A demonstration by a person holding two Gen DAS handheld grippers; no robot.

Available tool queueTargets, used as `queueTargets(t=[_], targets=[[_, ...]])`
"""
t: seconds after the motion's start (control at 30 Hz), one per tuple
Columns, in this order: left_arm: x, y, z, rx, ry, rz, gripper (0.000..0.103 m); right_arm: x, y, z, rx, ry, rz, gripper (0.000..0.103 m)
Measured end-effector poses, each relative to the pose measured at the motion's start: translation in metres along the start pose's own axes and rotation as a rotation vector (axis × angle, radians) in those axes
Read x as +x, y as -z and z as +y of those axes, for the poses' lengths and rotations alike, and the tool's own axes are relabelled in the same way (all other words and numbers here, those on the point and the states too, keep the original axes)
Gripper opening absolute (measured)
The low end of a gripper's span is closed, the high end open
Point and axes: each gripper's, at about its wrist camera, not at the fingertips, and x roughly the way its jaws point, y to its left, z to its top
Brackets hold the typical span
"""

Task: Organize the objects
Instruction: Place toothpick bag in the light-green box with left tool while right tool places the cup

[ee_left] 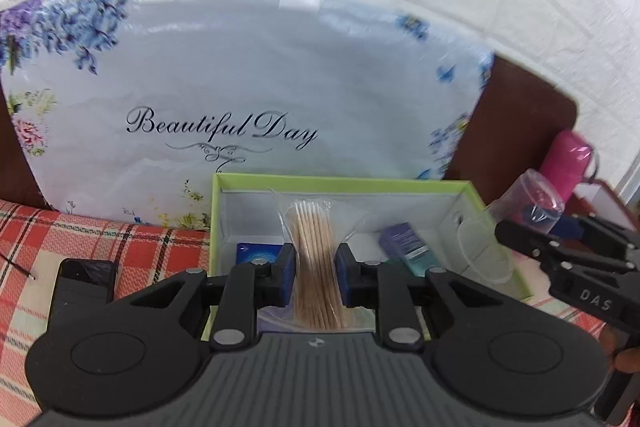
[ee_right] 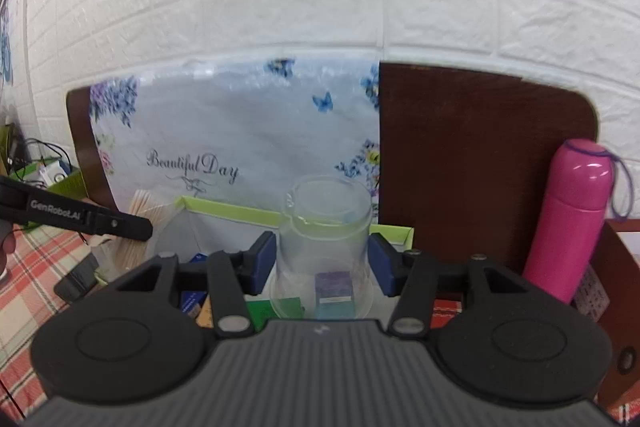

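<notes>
My left gripper [ee_left: 316, 273] is shut on a clear bag of wooden cotton swabs [ee_left: 316, 263], held above a green-rimmed open box [ee_left: 472, 189]. Inside the box lie a blue packet [ee_left: 256, 251] and a purple and teal carton [ee_left: 406, 247]. My right gripper [ee_right: 322, 261] is shut on a clear plastic cup [ee_right: 324, 227], held over the same box [ee_right: 240, 213]. The purple carton [ee_right: 333, 287] shows through the cup. In the left wrist view the right gripper [ee_left: 520, 233] comes in from the right with the cup [ee_left: 486, 251]. The swab bag [ee_right: 148, 211] shows at left in the right wrist view.
A floral "Beautiful Day" board [ee_left: 248, 87] leans on a brown panel [ee_right: 472, 163] behind the box, against a white brick wall. A pink flask [ee_right: 568, 219] stands at the right. A black object [ee_left: 86, 281] lies on the red plaid cloth [ee_left: 120, 243] left of the box.
</notes>
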Motion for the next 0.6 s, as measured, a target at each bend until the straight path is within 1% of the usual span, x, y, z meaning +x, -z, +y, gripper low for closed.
queueTargets(t=[0.1, 0.2, 0.33, 0.4, 0.47, 0.5, 0.53, 0.57, 0.6], targets=[[0.023, 0.002, 0.006, 0.035, -0.017, 0.051, 0.022, 0.024, 0.006, -0.002, -0.007, -0.002, 0.042, 0.05], [0.04, 0.004, 0.014, 0.026, -0.028, 0.081, 0.022, 0.044, 0.013, -0.003, -0.024, 0.005, 0.083, 0.05], [0.053, 0.005, 0.022, 0.019, -0.031, 0.094, 0.022, 0.061, 0.017, 0.001, -0.067, 0.03, 0.102, 0.051], [0.055, 0.006, 0.022, 0.026, -0.04, 0.079, 0.023, 0.069, 0.016, 0.003, -0.084, 0.044, 0.109, 0.052], [0.055, 0.006, 0.021, 0.029, -0.04, 0.058, 0.032, 0.077, 0.016, 0.006, -0.106, 0.064, 0.132, 0.053], [0.054, 0.005, 0.021, 0.023, -0.029, 0.048, 0.044, 0.081, 0.017, 0.007, -0.119, 0.073, 0.15, 0.057], [0.052, 0.006, 0.02, 0.019, -0.015, 0.038, 0.059, 0.084, 0.019, 0.007, -0.128, 0.08, 0.167, 0.062], [0.049, 0.006, 0.018, 0.023, -0.001, 0.022, 0.065, 0.084, 0.02, 0.008, -0.132, 0.075, 0.171, 0.073], [0.045, 0.006, 0.015, 0.032, 0.002, 0.008, 0.073, 0.081, 0.021, 0.008, -0.136, 0.063, 0.158, 0.083]])
